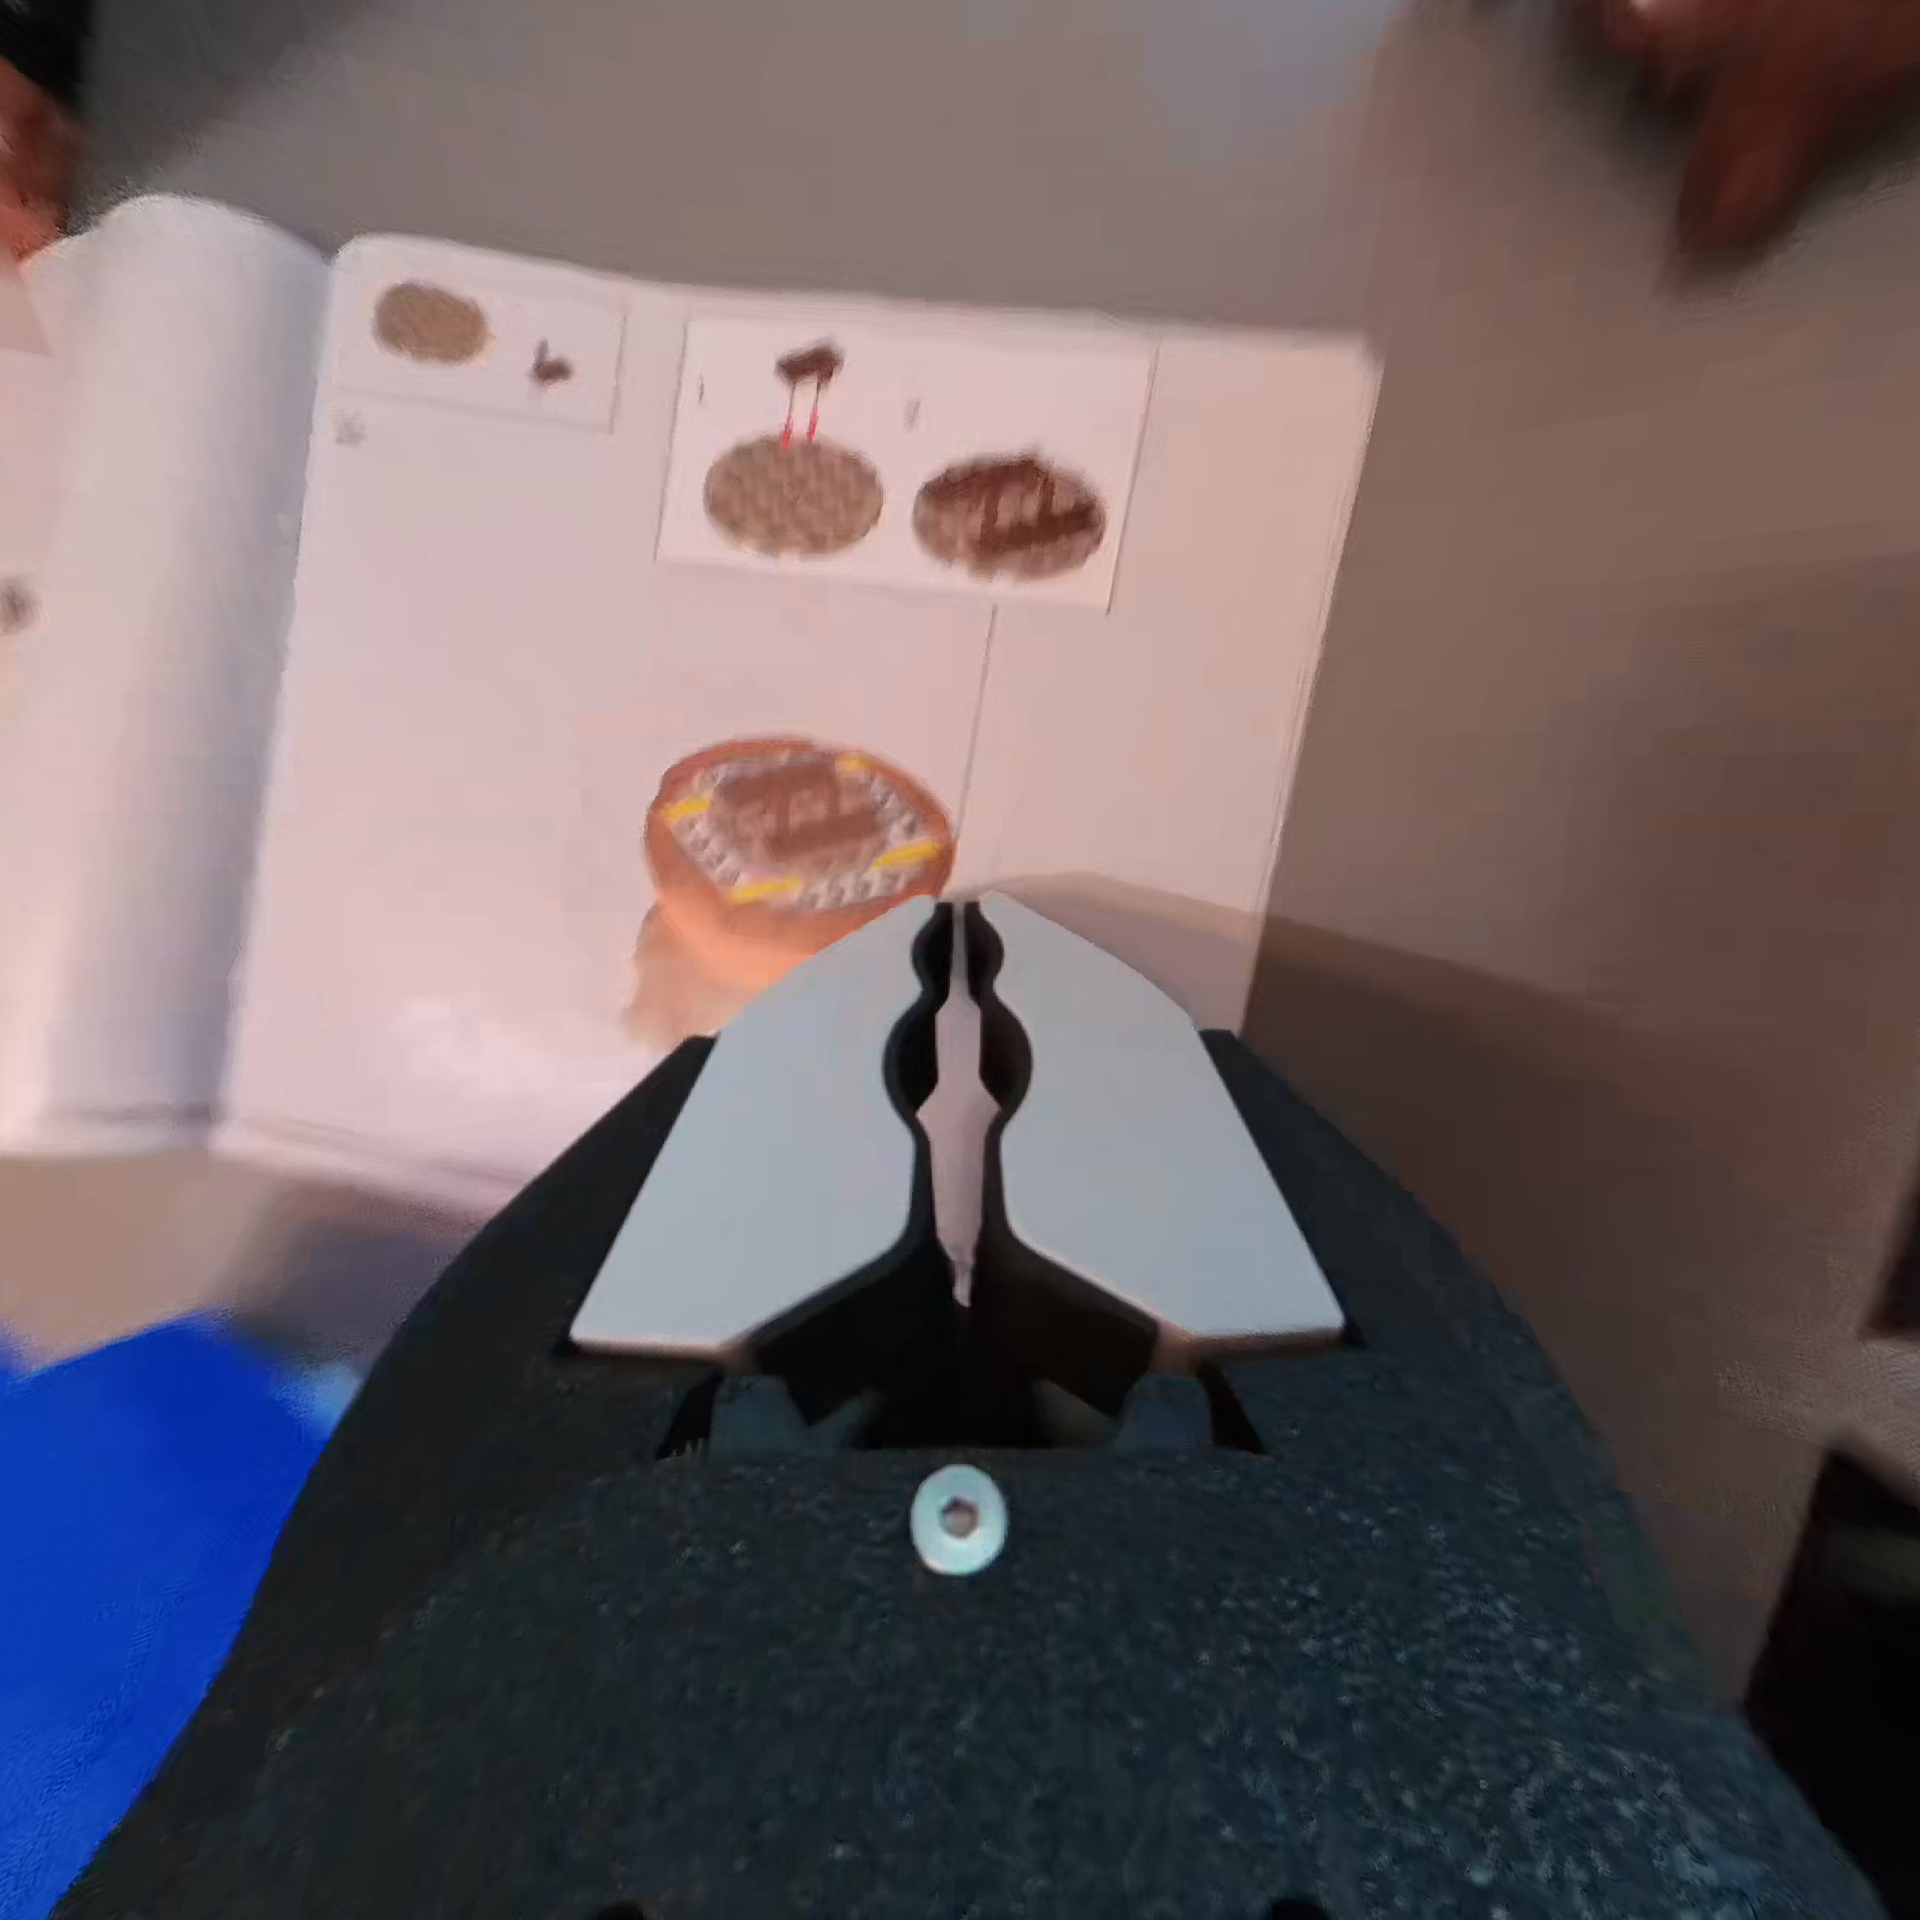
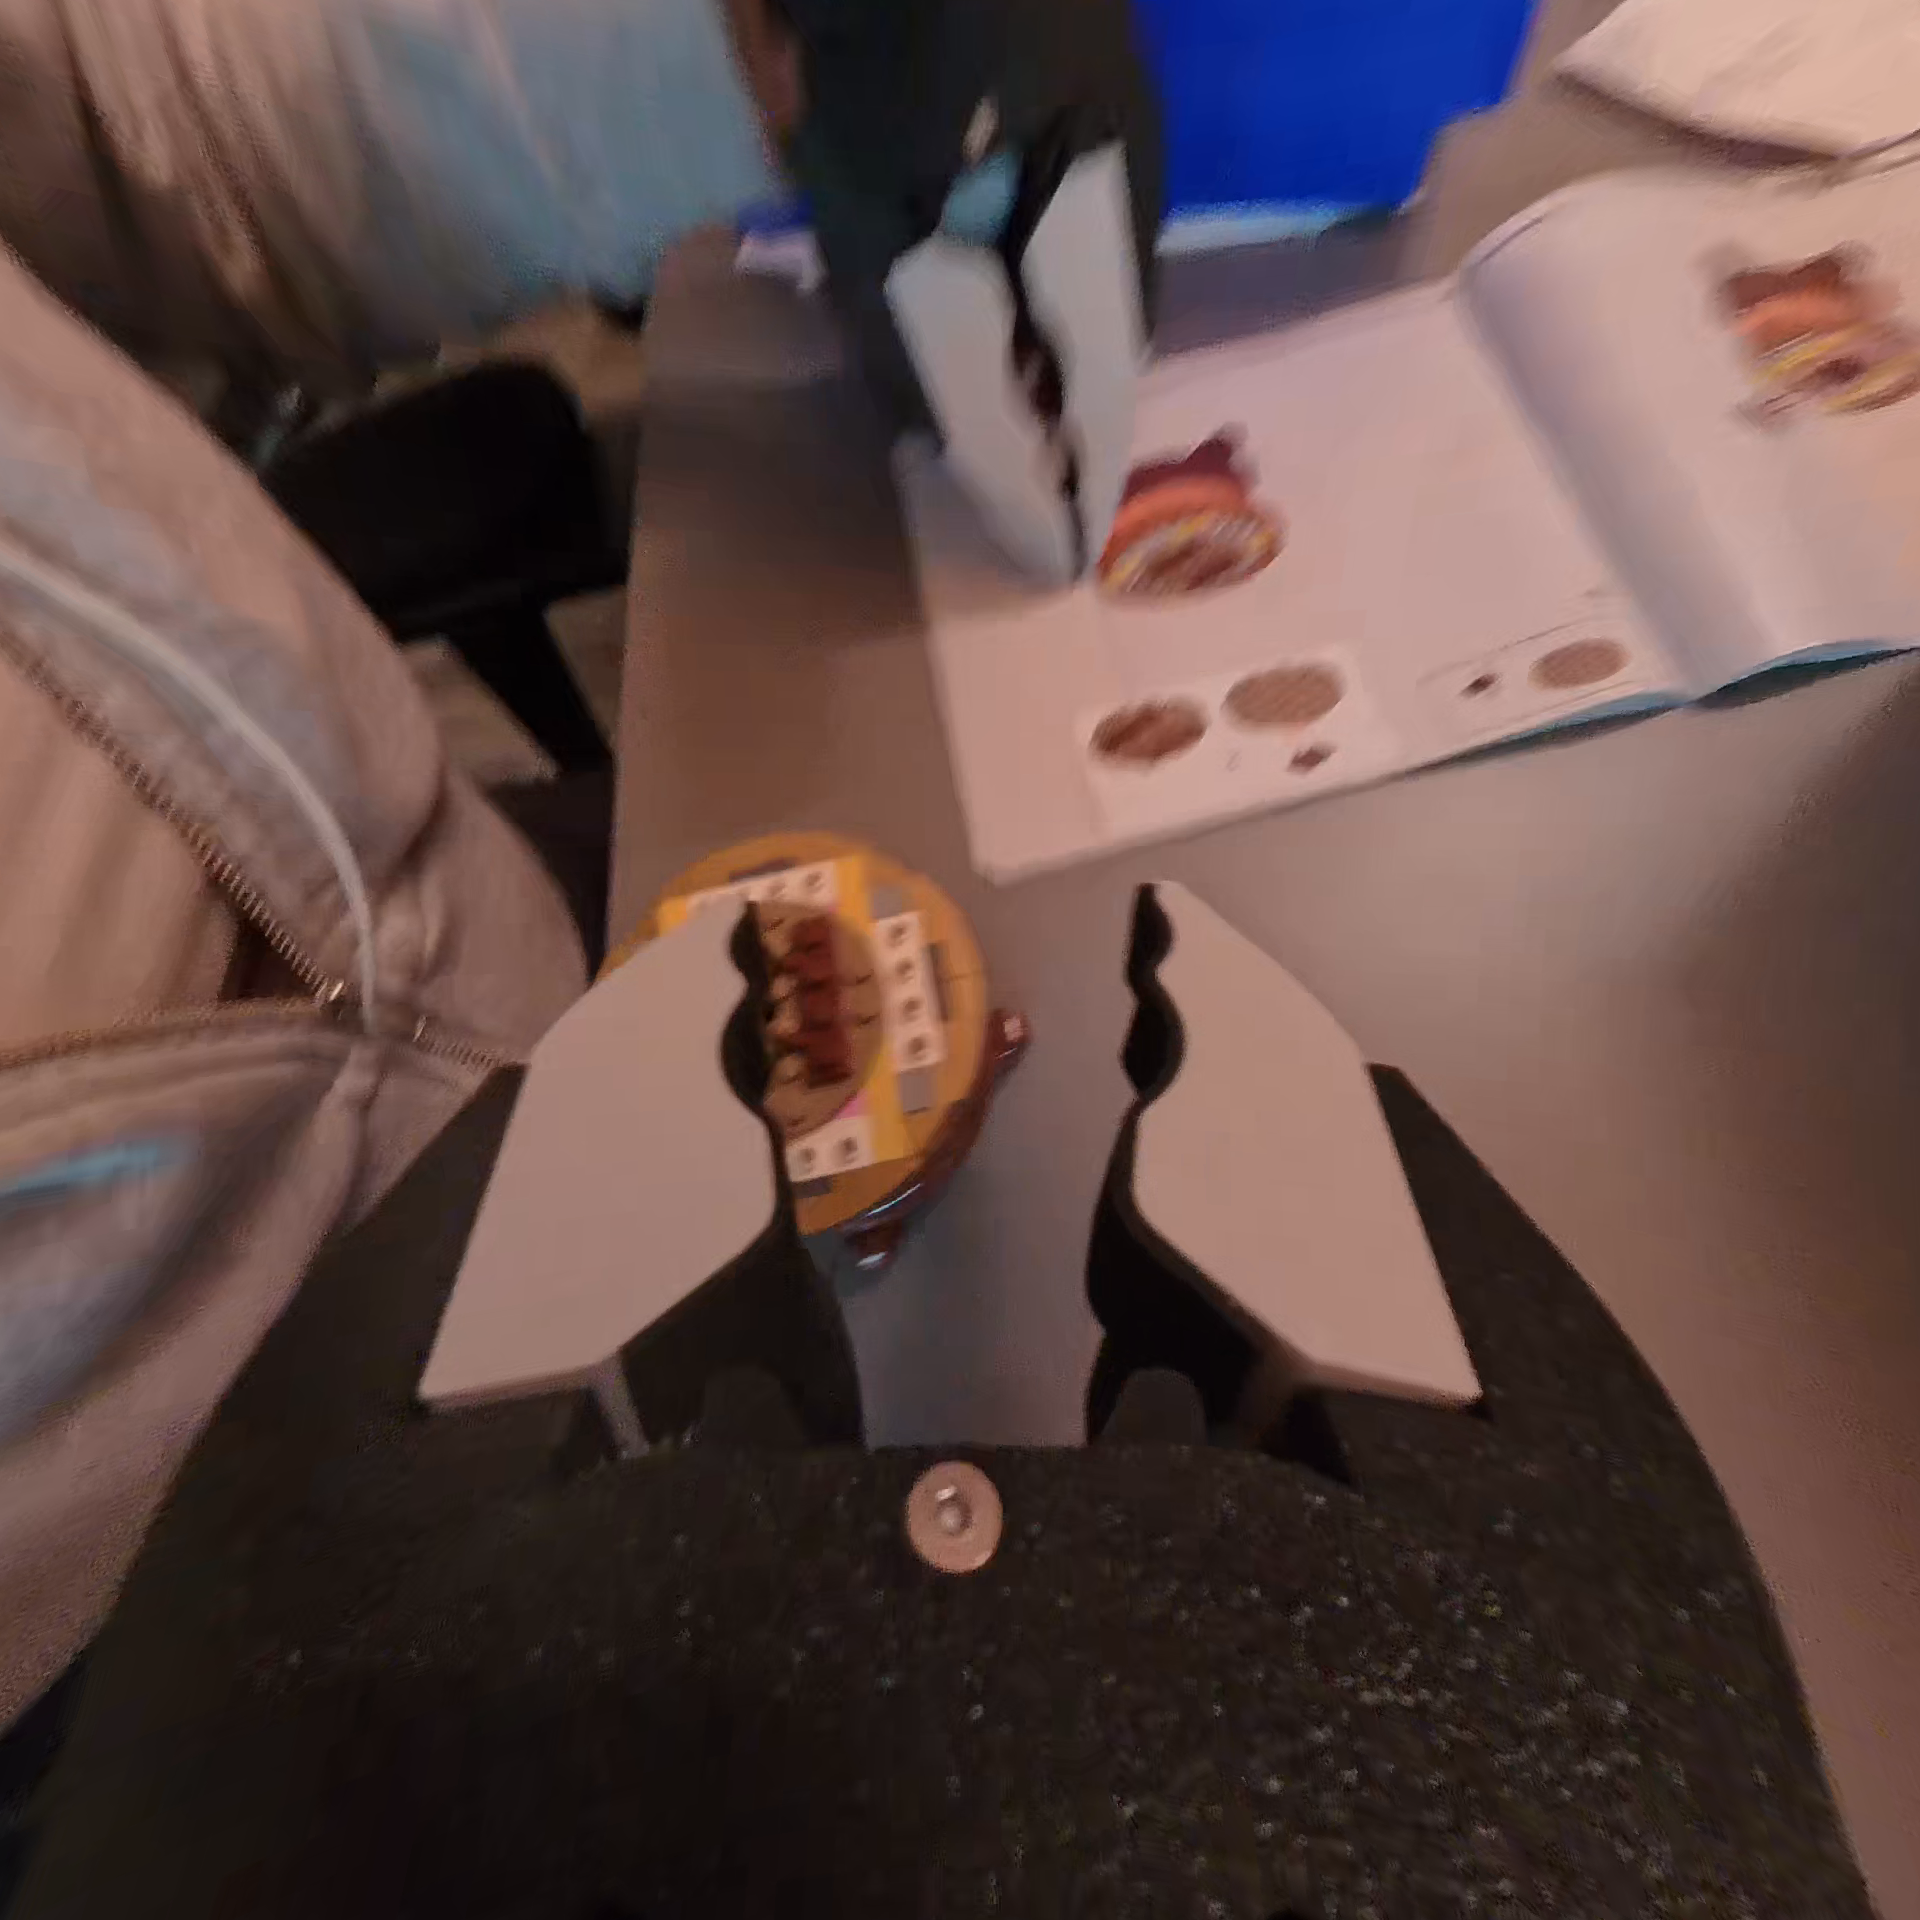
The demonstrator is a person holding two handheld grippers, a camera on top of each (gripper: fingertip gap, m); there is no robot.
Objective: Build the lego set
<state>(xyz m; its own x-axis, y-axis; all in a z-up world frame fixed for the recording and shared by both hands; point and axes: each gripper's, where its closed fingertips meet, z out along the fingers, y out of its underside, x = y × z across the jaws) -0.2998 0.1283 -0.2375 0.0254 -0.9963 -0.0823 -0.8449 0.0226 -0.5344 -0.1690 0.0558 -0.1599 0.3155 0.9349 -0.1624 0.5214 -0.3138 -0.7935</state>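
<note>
Likely a home or office: plain grey table (image 2: 790, 644); open instruction booklet (image 1: 727, 675); black chair (image 2: 457, 468).

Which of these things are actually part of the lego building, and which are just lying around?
Part of the job:
- round lego model
- open instruction booklet
- left gripper, shut
- right gripper, open

Just lying about:
- blue object
- black chair
- person's grey jacket

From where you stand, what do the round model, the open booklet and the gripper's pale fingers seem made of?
The round model looks like hard moulded plastic: studded tan, white and brown pieces. The open booklet seems thin printed paper, its pages curling. The right gripper's pale fingers look like smooth matt plastic or coated metal, with black wavy rubber-like lining; blur leaves that open.
</note>
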